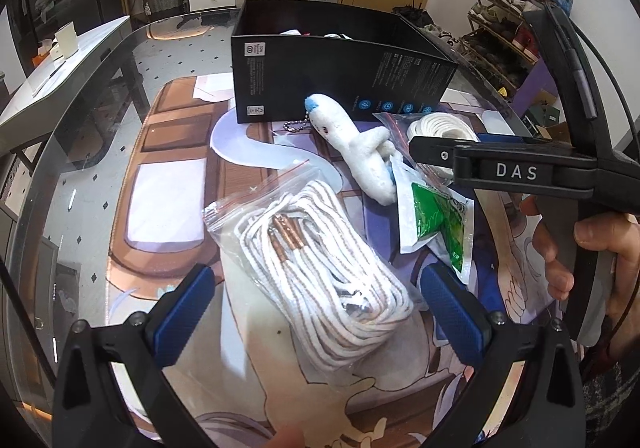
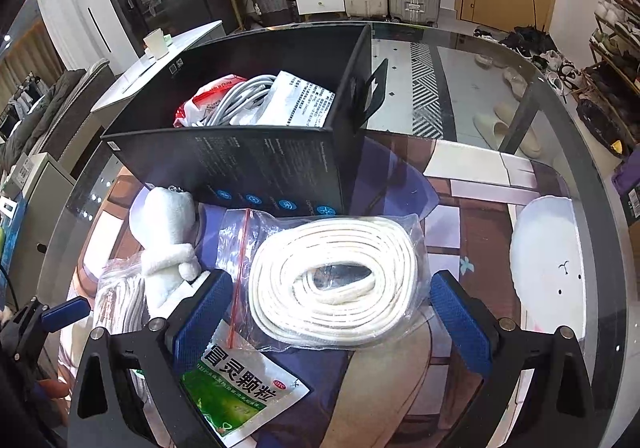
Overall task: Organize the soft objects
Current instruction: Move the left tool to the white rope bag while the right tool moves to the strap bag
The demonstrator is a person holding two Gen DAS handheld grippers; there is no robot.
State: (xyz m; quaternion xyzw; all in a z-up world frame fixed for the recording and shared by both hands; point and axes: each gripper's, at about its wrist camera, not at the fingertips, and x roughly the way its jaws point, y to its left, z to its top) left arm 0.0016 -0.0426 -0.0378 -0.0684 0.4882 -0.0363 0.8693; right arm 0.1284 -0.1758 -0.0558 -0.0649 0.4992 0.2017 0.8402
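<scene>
Striped white cords (image 1: 324, 280) in a clear zip bag lie nearest the left wrist camera, between the blue pads of the left claw (image 1: 316, 308), whose fingers stand wide apart — released, with nothing gripped. Beyond the bag, a white plush toy (image 1: 356, 143) with a blue tip and a ball chain rests on the printed mat (image 1: 168, 175) that covers the glass table (image 1: 100, 95), just in front of the open black box (image 1: 320, 67). A green-and-white sachet (image 1: 436, 219) lies to the right of the plush.

Seen from the right wrist, the right claw (image 2: 332, 320) is also spread open and holds nothing; a bagged coil of flat white rope (image 2: 336, 280) sits between its fingers, just in front of the box. The sachet lies under the claw's left finger, partly tucked beneath the rope's bag. Inside the box — at its far side — are grey cables (image 2: 240, 95), a red-and-white bag (image 2: 204, 95) and a printed white packet (image 2: 300, 99). A white plate (image 2: 548, 260) sits on the table to the right, well apart from the rope.
</scene>
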